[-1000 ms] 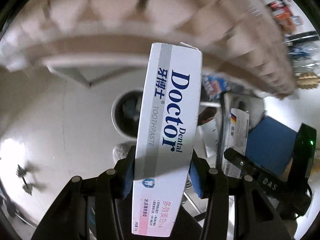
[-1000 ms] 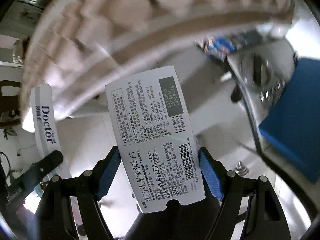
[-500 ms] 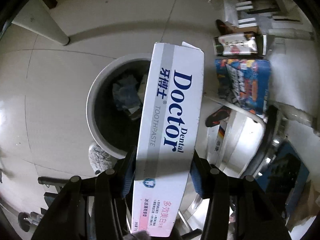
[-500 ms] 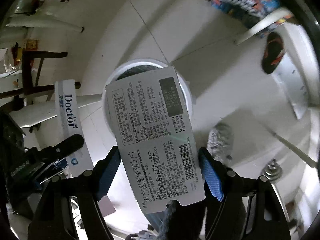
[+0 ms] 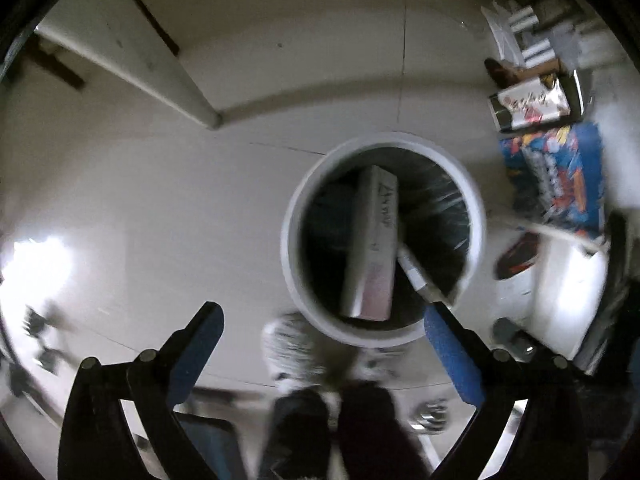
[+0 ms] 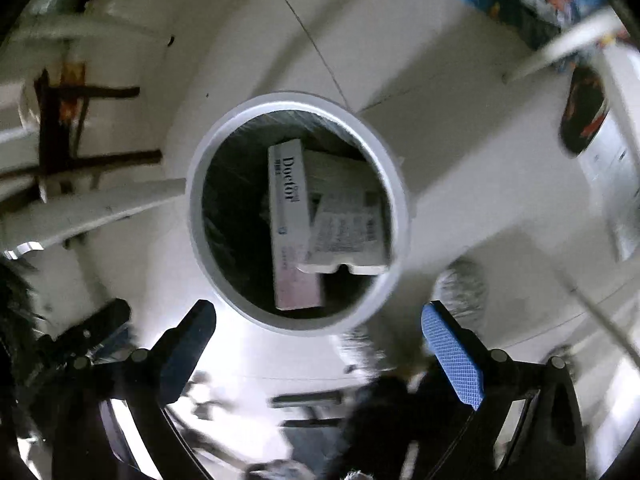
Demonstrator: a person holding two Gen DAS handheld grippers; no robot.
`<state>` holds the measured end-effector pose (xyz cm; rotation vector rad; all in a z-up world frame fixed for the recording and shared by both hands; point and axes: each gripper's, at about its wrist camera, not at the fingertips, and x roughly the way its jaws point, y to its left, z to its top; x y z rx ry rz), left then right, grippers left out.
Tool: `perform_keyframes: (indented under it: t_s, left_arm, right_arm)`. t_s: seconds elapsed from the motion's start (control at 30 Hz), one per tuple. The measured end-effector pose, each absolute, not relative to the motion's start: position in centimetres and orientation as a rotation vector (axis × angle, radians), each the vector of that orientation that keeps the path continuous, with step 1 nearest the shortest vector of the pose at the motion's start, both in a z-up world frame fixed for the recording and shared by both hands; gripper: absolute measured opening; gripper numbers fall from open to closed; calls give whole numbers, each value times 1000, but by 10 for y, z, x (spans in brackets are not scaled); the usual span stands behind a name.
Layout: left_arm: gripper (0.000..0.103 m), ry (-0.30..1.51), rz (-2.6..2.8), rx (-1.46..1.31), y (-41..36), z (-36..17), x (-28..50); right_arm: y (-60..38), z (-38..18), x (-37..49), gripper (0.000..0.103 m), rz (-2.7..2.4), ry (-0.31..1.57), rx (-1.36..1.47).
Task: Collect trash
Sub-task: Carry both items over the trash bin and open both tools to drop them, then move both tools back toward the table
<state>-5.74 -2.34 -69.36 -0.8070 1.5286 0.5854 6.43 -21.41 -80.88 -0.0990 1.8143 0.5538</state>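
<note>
A round white trash bin [image 5: 294, 208] [image 6: 196, 216] with a dark liner stands on the floor below both grippers. The white Doctor toothpaste box [image 5: 372, 248] [image 6: 290, 220] lies inside it. The white medicine box with printed text [image 6: 346, 228] lies beside it in the bin; in the left wrist view only its edge [image 5: 412, 268] shows. My left gripper [image 5: 320, 320] is open and empty above the bin's near rim. My right gripper [image 6: 320, 316] is open and empty above the bin's near rim.
Tiled floor surrounds the bin. A blue printed package [image 5: 556, 184] and a box of goods [image 5: 532, 100] lie to the right. A dark slipper [image 5: 516, 256] [image 6: 580, 116] lies near white furniture. A white table leg [image 5: 132, 68] stands at the left. A fluffy grey slipper [image 5: 296, 348] is near the bin.
Both grippers opened and let go of their boxes. The toothpaste box and the medicine box dropped into the bin.
</note>
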Motion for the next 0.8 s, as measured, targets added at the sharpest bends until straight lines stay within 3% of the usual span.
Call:
perform_keyframes:
  t_s: [0.27, 0.8]
  left_arm:
    - [103, 1574, 599, -654, -47, -630, -63]
    - [103, 1496, 597, -643, -65, -430, -87]
  right_arm:
    - [-215, -736, 55, 103, 496, 1629, -416]
    - [-225, -502, 19, 103, 541, 1538, -439]
